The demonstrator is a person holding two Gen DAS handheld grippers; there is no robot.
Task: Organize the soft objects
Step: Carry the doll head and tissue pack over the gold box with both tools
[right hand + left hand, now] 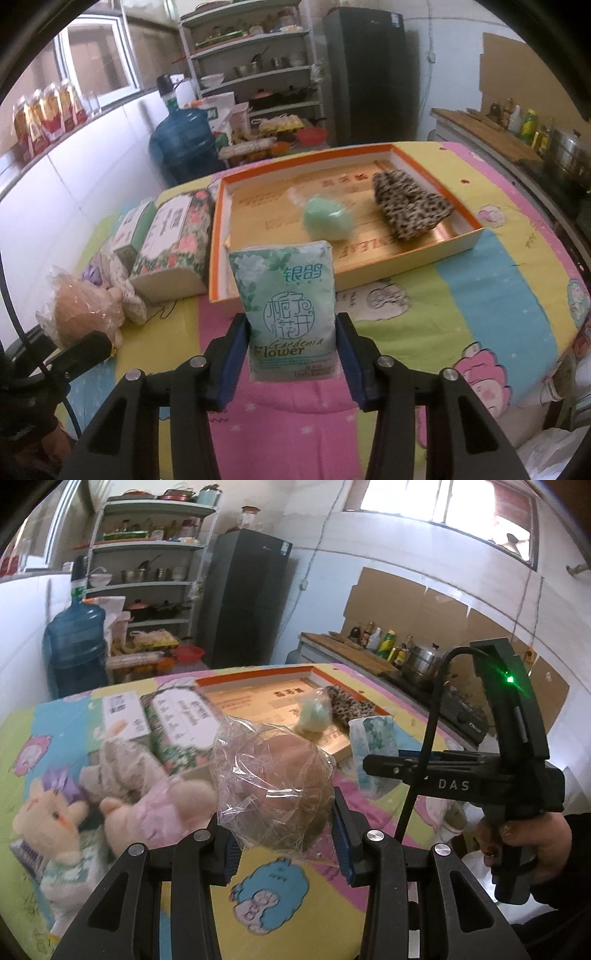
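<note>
- The left gripper (pixel 286 843), at the bottom centre of the left wrist view, pinches a brown plush toy in a clear plastic bag (pixel 275 790) between its blue pads; the bag bulges up above the fingers.
- The right gripper (pixel 293 360), at the bottom centre of the right wrist view, clamps a green tissue pack (pixel 290 314) upright by its lower part, with the printed face toward the camera.
- Under both grippers lies the desk (pixel 472 295), covered with a cartoon cloth in yellow, pink and blue stripes.
- In the lower left of the left wrist view, a heap of plush toys (pixel 122 794) lies on the cloth, blurred.
- Just behind that heap, two floral tissue boxes (pixel 173 243) stand side by side, at the left of the tray in the right wrist view.
- An orange-rimmed tray (pixel 436 254) sits in the middle of the right wrist view, beyond the tissue pack.
- Inside the tray lie a pale green soft item in a clear wrap (pixel 328 221) and, to its right, a leopard-print cloth item (pixel 410 206); the two are near but apart.
- At the right of the left wrist view, a hand (pixel 532 834) grips the handle of the other gripper.
</note>
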